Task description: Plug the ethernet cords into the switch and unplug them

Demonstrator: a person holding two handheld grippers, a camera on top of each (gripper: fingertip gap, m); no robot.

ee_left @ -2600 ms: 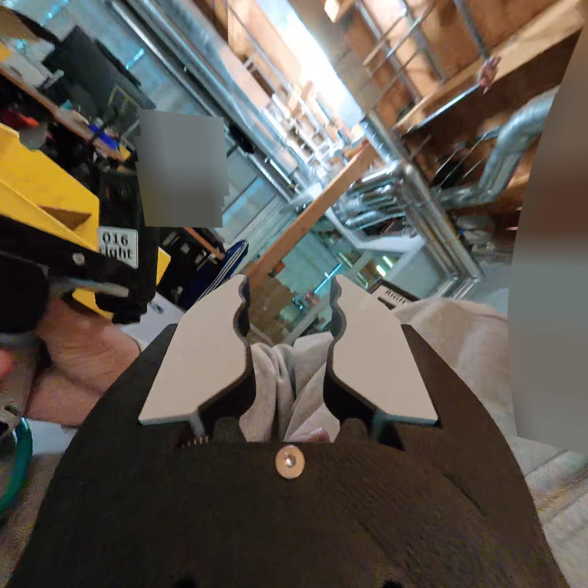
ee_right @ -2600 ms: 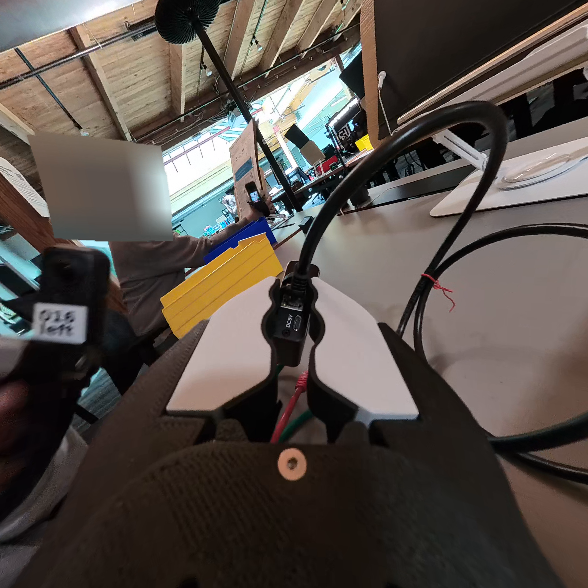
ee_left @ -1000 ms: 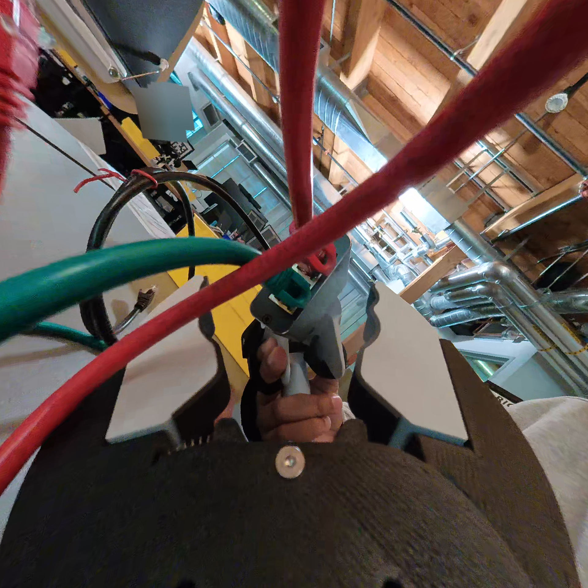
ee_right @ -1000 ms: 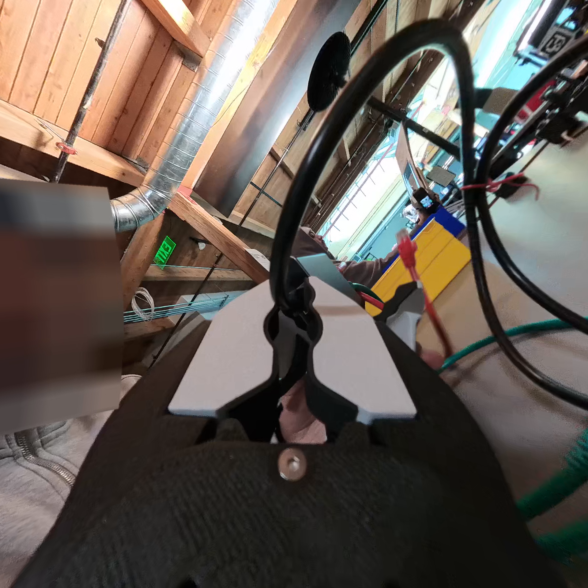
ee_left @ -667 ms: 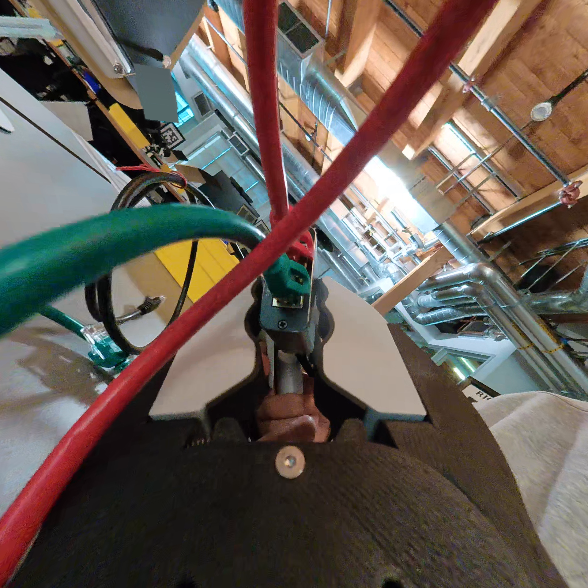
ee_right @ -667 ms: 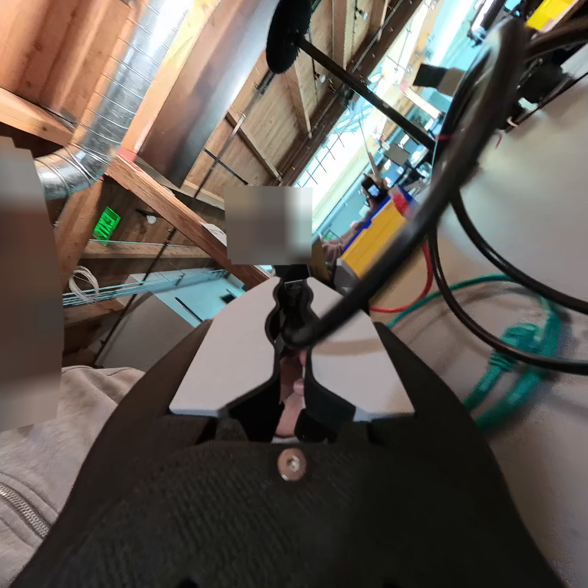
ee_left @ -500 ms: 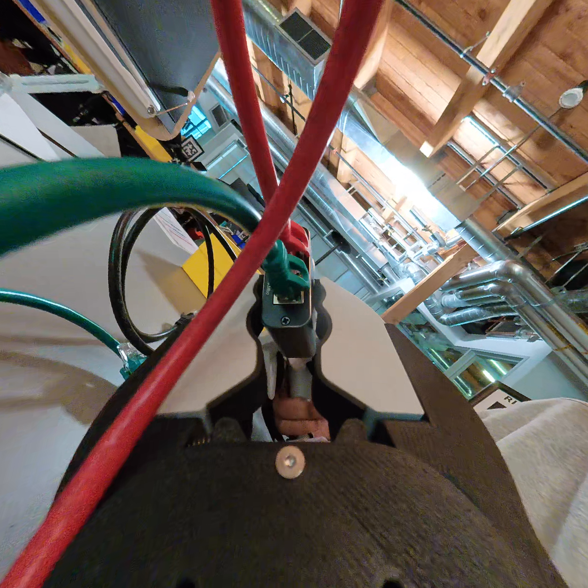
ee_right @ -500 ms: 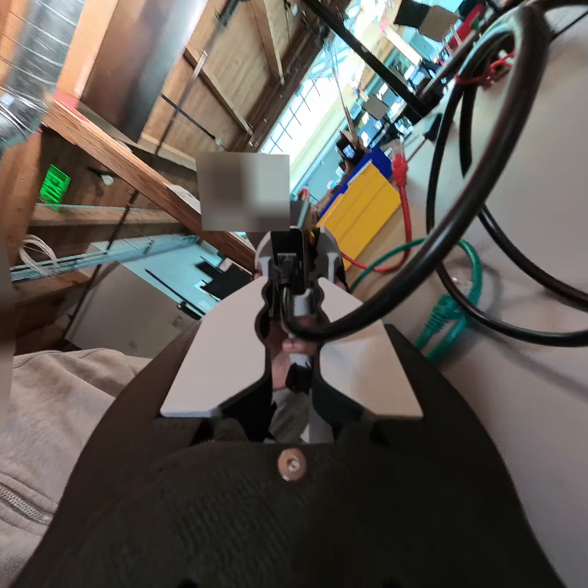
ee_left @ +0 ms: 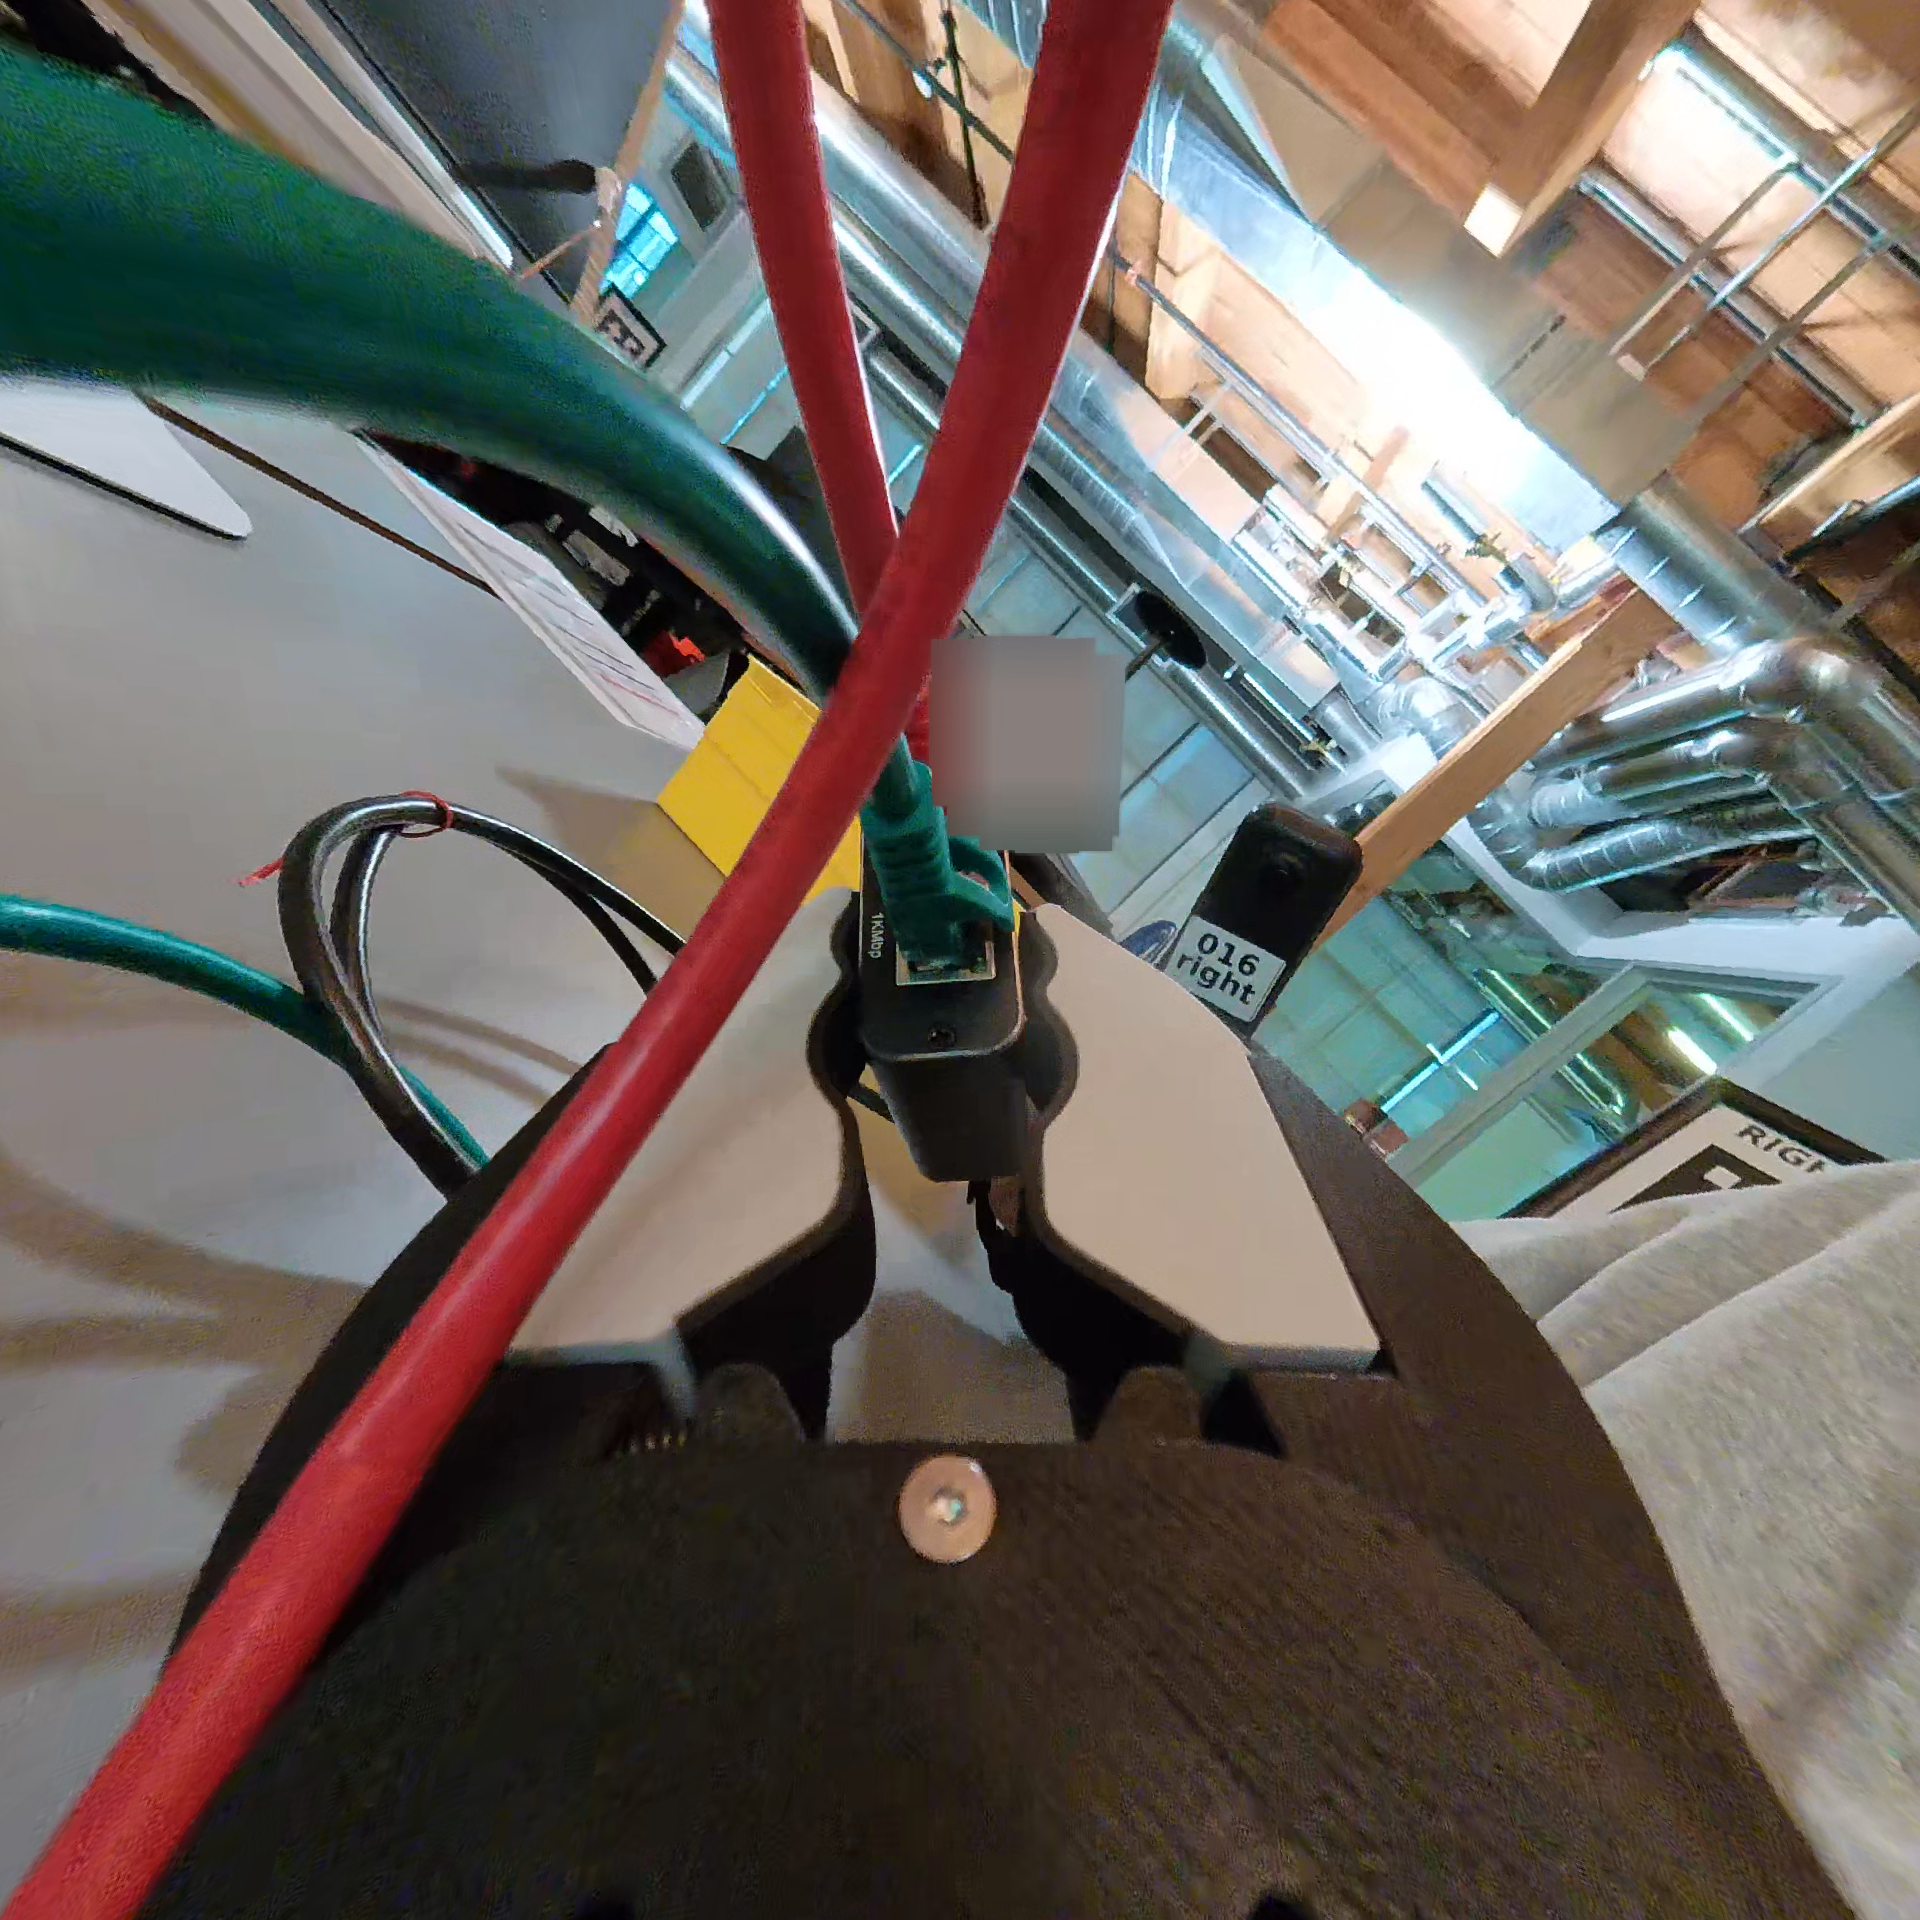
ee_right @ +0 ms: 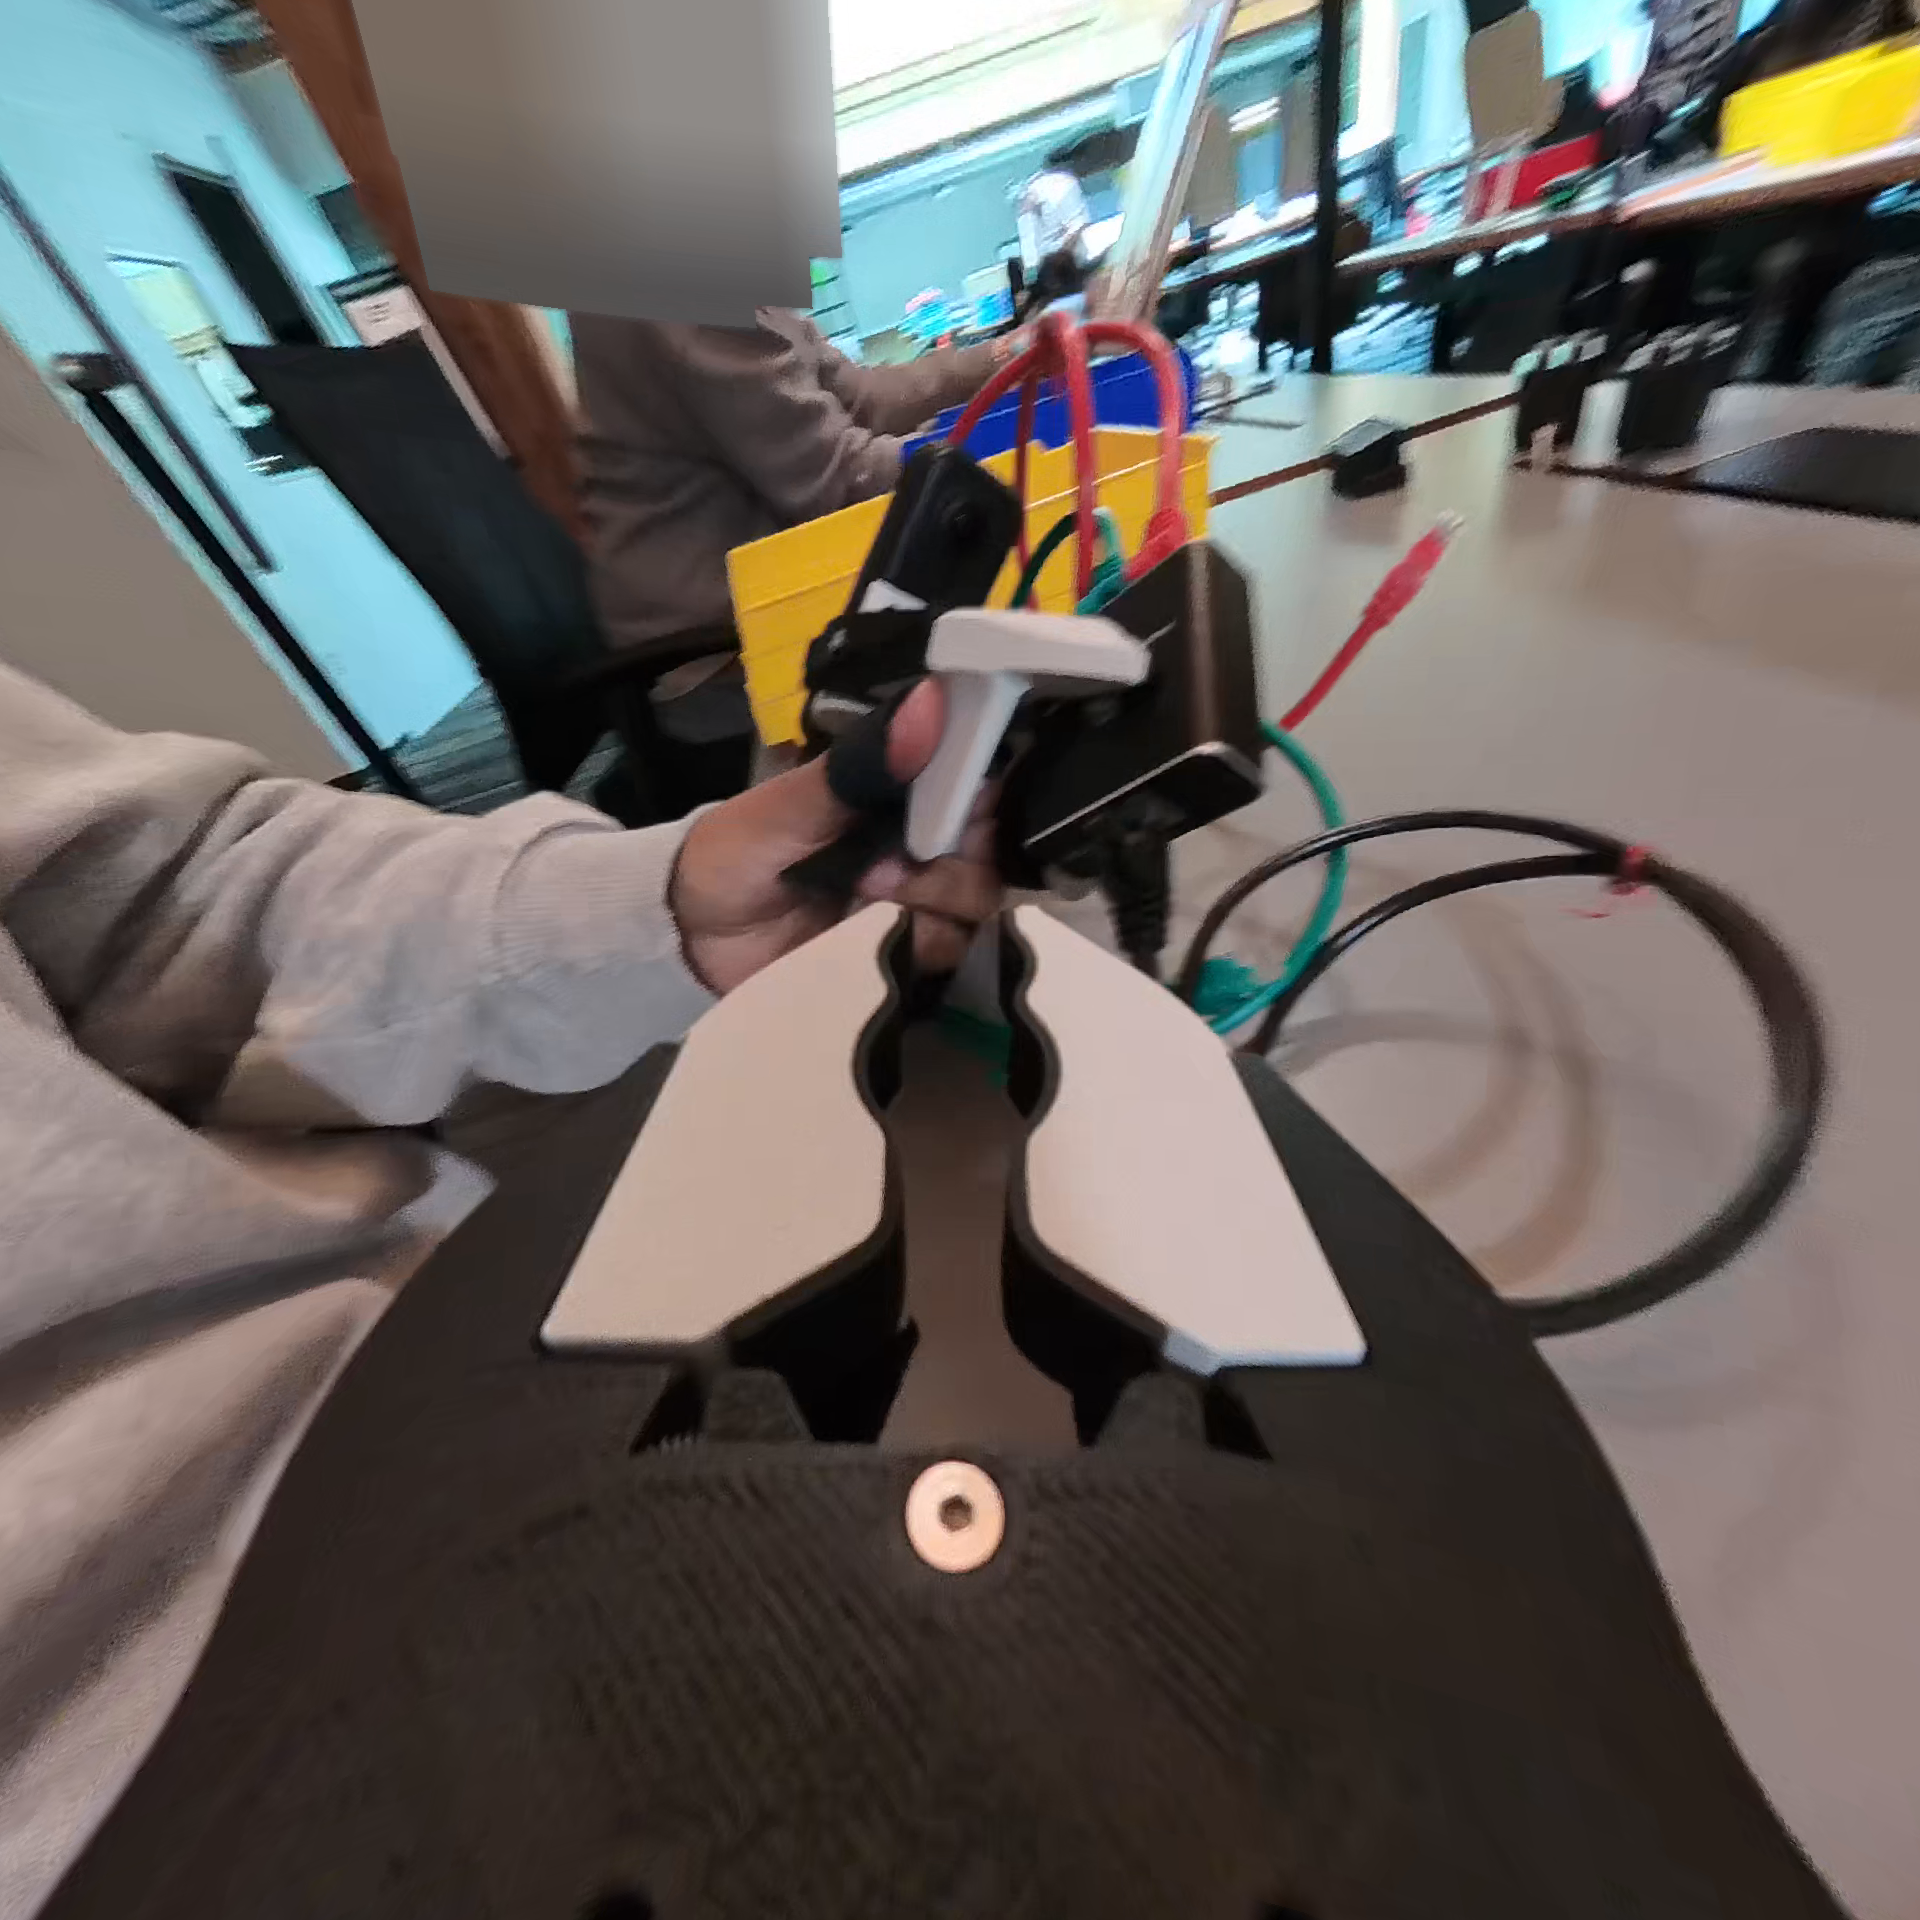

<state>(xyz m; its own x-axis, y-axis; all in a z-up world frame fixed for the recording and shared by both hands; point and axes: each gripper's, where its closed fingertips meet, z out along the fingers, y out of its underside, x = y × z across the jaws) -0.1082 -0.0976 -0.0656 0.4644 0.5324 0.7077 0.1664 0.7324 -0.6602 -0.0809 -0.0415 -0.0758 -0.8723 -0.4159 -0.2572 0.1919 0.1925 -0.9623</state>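
Observation:
My left gripper [ee_left: 940, 925] is shut on the small black switch [ee_left: 940, 1049] and holds it up off the table. A green ethernet cord [ee_left: 930, 894] is plugged into the switch's near port. Two runs of red cord [ee_left: 727, 935] cross in front of the camera. In the right wrist view the switch [ee_right: 1164, 707] sits in the left gripper's white fingers [ee_right: 1029, 644], with red cords [ee_right: 1081, 416] looping from its top and a black power cable [ee_right: 1662, 883] hanging from its lower end. My right gripper [ee_right: 951, 925] is slightly open and empty, just below the switch.
The grey table [ee_right: 1558, 727] carries a loose red plug [ee_right: 1403, 582], coils of green cord [ee_right: 1309, 883] and the black cable loop [ee_left: 343, 935]. A yellow bin [ee_right: 790, 603] stands behind. A person sits at the back left [ee_right: 707, 447]. My grey sleeve [ee_right: 312, 935] fills the left.
The right gripper has let go of the switch's power-cable end and pulled back. The left gripper stays shut on the switch. Both views have swung toward the table.

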